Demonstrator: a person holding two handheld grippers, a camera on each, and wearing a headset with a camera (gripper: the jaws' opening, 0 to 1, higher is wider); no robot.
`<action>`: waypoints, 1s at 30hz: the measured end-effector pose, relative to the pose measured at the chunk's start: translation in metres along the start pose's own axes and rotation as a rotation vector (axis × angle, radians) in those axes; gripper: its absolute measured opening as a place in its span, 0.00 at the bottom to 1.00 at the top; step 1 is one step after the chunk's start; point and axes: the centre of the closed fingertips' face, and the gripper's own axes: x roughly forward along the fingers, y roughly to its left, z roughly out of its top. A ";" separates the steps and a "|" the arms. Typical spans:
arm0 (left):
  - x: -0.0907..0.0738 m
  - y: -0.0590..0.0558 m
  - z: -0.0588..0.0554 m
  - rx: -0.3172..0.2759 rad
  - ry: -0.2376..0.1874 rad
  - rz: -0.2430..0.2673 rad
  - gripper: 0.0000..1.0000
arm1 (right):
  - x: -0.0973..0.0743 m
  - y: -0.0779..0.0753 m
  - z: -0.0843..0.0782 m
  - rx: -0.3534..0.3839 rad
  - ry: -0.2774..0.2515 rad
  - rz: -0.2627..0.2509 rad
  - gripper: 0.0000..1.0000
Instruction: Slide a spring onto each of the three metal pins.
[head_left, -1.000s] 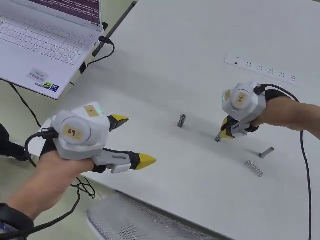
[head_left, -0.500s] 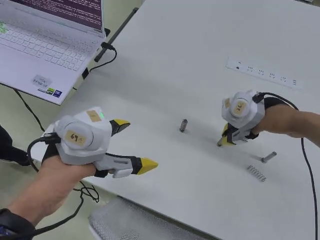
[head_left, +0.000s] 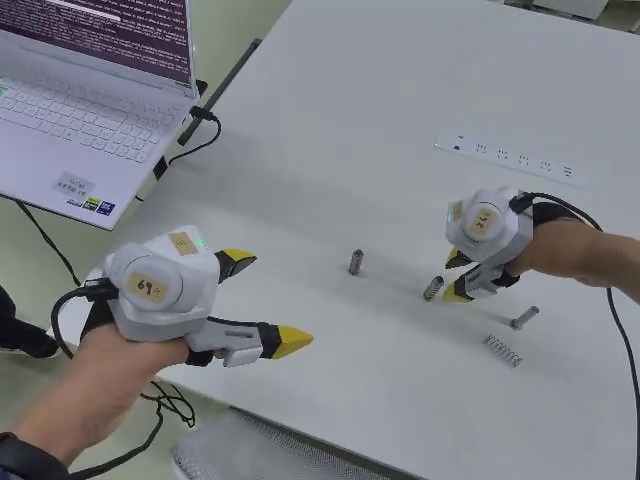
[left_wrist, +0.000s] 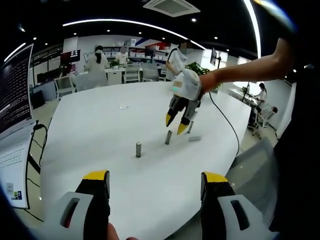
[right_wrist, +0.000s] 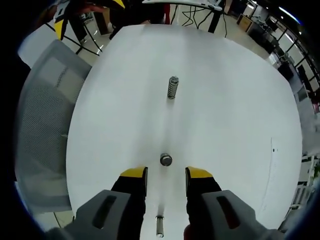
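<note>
White workbench (head_left: 330, 120) fills most of the head view, with an open silver laptop (head_left: 80, 130) off its left edge and a flat white power strip (head_left: 510, 157) lying toward the far right. Near the middle of the top a short metal pin wearing a coiled spring (head_left: 355, 262) stands upright, and its coils are plain in the right gripper view. A second upright metal pin (head_left: 432, 288) stands to its right, just beside the yellow tips of the right gripper (head_left: 455, 278). In the right gripper view this pin is seen end-on, just ahead of the gap between the tips. The jaws are a little apart and clamp nothing. Whether a tip touches the pin, or whether it carries a spring, I cannot tell. Further right a bare metal pin (head_left: 523, 318) lies flat on the top. A loose coil spring (head_left: 503, 350) lies near it, toward the near edge and not touching it.

The left gripper (head_left: 265, 302) hovers over the near-left edge of the bench, well apart from the pins, its jaws spread wide and empty. A grey mesh chair (head_left: 260, 445) shows below that edge.
</note>
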 end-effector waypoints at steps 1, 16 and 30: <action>0.000 -0.001 0.000 0.001 0.000 0.000 0.71 | -0.003 0.000 -0.001 0.013 -0.013 -0.014 0.29; -0.007 -0.010 0.011 0.015 -0.021 0.000 0.71 | -0.025 0.010 -0.011 0.187 -0.131 -0.105 0.33; -0.009 -0.015 0.017 0.020 -0.030 -0.005 0.71 | -0.034 0.023 -0.011 0.334 -0.257 -0.186 0.35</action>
